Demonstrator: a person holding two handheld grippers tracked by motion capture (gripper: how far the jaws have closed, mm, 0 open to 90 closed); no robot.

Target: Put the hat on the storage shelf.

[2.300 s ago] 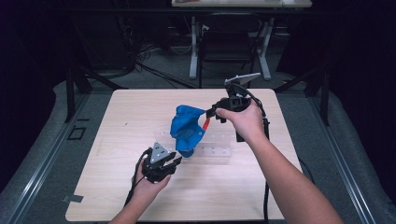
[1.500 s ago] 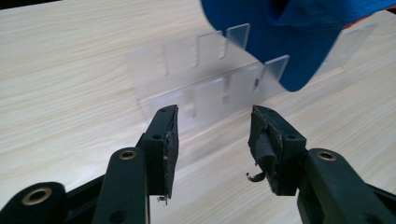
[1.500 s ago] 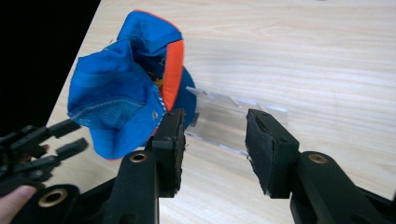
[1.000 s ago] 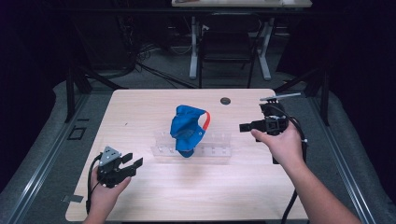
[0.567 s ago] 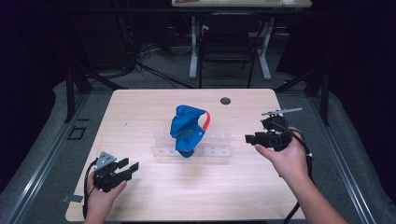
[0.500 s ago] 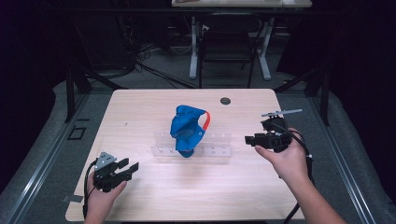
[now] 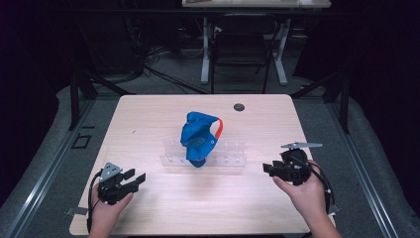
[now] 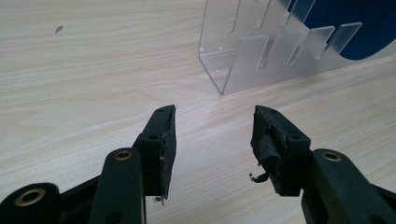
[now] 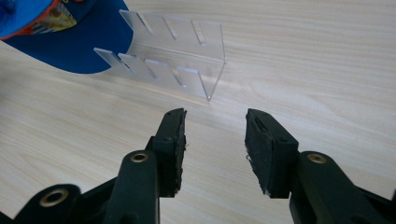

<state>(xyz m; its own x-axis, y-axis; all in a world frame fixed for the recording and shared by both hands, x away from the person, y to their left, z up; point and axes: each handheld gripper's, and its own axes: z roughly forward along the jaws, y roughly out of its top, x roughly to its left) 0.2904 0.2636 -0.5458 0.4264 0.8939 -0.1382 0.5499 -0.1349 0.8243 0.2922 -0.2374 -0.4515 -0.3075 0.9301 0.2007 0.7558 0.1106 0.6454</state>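
Cap point(image 7: 198, 139) on rack point(image 7: 233, 159) | label, perhaps printed, right gripper view point(image 9: 60, 17)

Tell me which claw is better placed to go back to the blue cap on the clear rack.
Right, marginally. The right claw points straight at the blue cap on the clear rack; its own view shows the cap's brim. The left claw sits nearer the table's front corner. Both are open and empty.
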